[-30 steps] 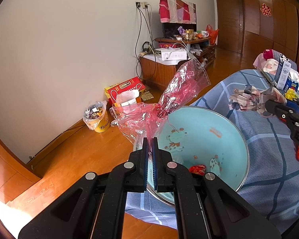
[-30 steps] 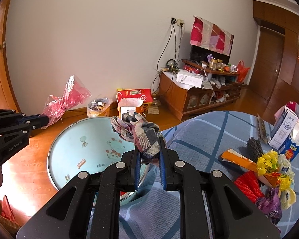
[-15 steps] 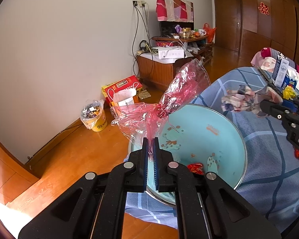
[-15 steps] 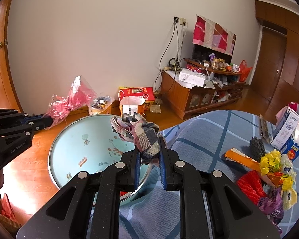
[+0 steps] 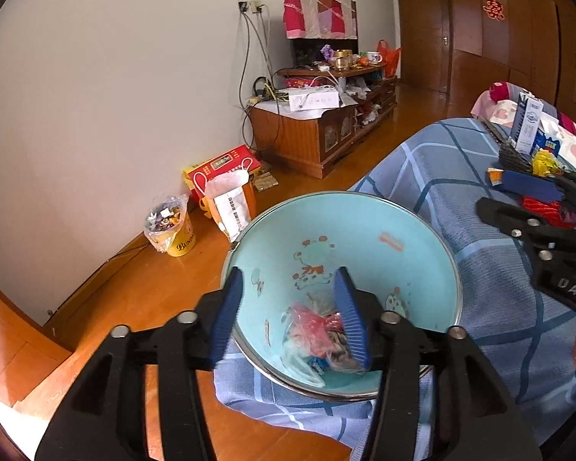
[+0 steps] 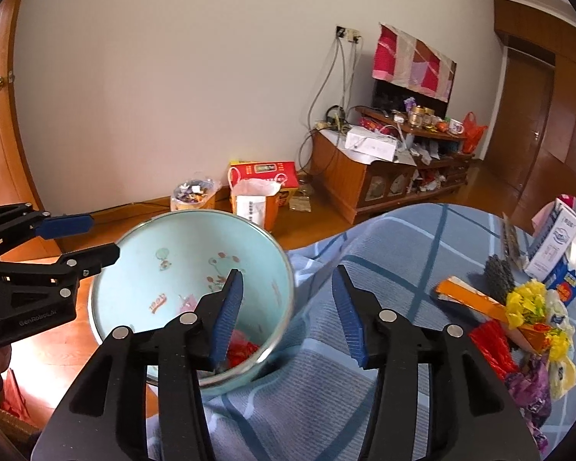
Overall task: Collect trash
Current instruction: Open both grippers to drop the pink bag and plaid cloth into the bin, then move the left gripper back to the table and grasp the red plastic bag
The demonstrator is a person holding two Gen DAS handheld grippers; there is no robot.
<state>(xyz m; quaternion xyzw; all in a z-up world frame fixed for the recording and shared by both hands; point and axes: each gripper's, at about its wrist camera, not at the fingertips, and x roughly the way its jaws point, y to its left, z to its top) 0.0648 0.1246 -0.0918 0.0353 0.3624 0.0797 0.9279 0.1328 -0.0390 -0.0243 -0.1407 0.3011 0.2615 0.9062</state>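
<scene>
At the near edge of the blue checked cloth (image 5: 457,176), the left gripper (image 5: 288,313) hangs over the pale blue basin (image 5: 364,223) with its jaws spread and nothing between them; they have just been opening. Right below and just past its fingertips, in the near bottom of the basin, lies a heap of trash (image 5: 318,336): a crumpled pink plastic wrapper with a checked rag beside it, apart from the pads. The right gripper (image 6: 288,309) stands over the basin's right rim, one finger above the basin and the other above the cloth, jaws likewise apart and empty, having just been opening too. A red scrap shows under its left finger. Farther right on the cloth, well apart from both grippers, lie more wrappers (image 6: 518,330) and a white carton (image 6: 555,244). Beyond, on the wooden floor, stand a yellow tub (image 5: 174,230) and a red box (image 5: 226,165) by the wall.
</scene>
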